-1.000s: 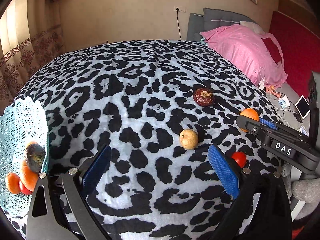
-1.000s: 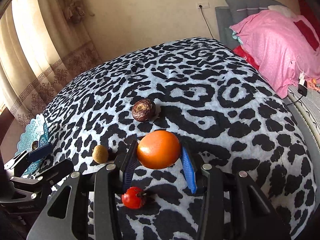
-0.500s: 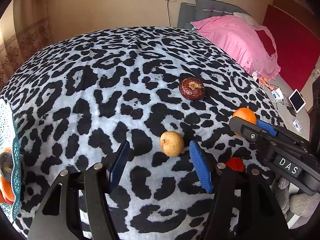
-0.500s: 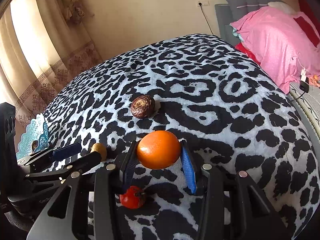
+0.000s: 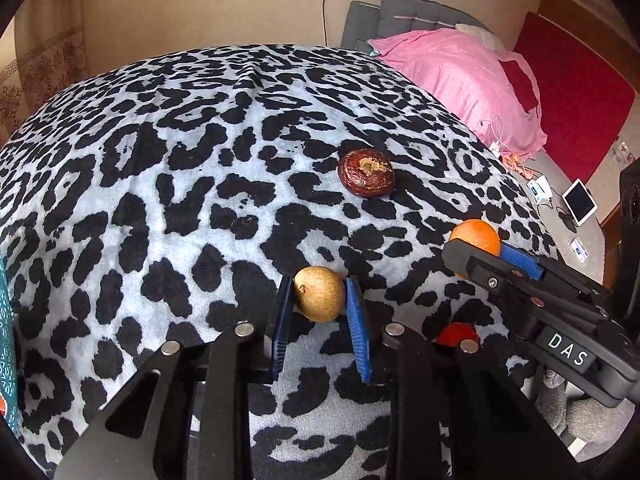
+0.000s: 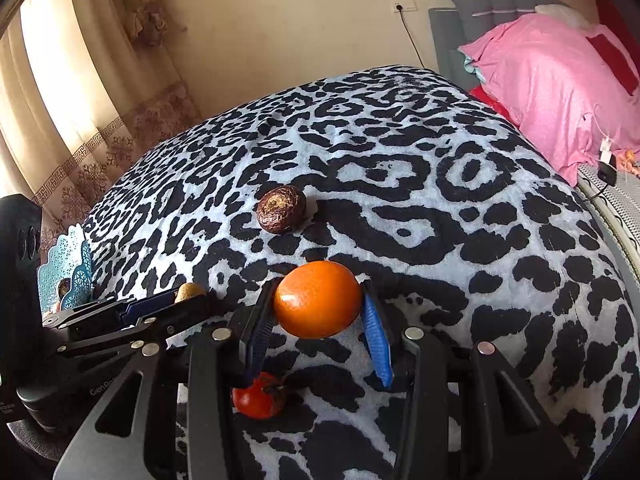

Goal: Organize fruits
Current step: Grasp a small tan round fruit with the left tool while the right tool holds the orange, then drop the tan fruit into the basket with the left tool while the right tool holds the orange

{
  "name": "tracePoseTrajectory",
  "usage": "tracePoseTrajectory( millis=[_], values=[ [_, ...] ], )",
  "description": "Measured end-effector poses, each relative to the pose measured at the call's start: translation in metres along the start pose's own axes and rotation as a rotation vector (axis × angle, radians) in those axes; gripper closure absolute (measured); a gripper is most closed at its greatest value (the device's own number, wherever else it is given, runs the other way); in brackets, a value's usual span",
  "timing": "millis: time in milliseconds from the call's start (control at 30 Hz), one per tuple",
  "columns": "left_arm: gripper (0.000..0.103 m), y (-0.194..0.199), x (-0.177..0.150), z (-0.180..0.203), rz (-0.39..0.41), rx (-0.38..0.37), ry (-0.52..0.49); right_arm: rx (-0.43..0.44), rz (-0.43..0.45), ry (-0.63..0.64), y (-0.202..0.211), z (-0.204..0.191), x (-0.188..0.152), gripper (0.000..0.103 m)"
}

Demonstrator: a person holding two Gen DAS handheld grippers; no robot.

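Left wrist view: left gripper [image 5: 320, 312] pinching a tan fruit [image 5: 319, 299] between blue pads [image 5: 357, 320], both pads touching its sides, fruit low over the leopard blanket [image 5: 160, 200]. Farther off, a dark brown fruit [image 5: 366, 178] lying alone on the blanket. To the right, the right gripper [image 5: 486, 254] clamped on an orange [image 5: 476, 235], seen side-on, with "DAS" on its body. A tomato [image 5: 456, 334] on the blanket just below that gripper, partly hidden by the left gripper's frame. At the far left edge, a sliver of teal basket [image 5: 7, 320]. Pink pillow [image 5: 456, 80] beyond the blanket.

Right wrist view: right gripper [image 6: 318, 316] squeezing the orange [image 6: 318, 300] between its pads, pads pressed on both sides. Tomato [image 6: 259, 396] on the blanket [image 6: 440, 200] under the near jaw, partly covered. Dark brown fruit [image 6: 281, 209] farther back, well apart. Off to the left, the left gripper [image 6: 188, 300] closed around the tan fruit [image 6: 190, 291], only the fruit's top showing. Teal basket [image 6: 66, 272] at the blanket's left edge, something dark inside, too small to tell. Pink pillow [image 6: 552, 88] at right.
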State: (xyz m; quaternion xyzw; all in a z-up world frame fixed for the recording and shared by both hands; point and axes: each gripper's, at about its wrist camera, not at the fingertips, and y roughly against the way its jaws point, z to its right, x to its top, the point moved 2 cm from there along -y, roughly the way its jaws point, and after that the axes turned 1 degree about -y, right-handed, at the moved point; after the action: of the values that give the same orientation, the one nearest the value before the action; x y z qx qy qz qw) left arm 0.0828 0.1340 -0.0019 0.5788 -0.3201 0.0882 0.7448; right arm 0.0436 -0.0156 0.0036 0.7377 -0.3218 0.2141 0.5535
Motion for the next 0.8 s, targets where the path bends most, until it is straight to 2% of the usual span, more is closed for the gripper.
tracePoseTrajectory(
  millis=[400,800],
  values=[
    [0.076,0.014,-0.004,-0.006,0.023,0.021,0.017,0.001,-0.003,-0.012,-0.001,0.003,-0.001,0.06],
    [0.076,0.031,-0.008,-0.018,0.064,0.12,0.012,-0.009,0.0,-0.008,0.0,0.004,0.0,0.06]
  ],
)
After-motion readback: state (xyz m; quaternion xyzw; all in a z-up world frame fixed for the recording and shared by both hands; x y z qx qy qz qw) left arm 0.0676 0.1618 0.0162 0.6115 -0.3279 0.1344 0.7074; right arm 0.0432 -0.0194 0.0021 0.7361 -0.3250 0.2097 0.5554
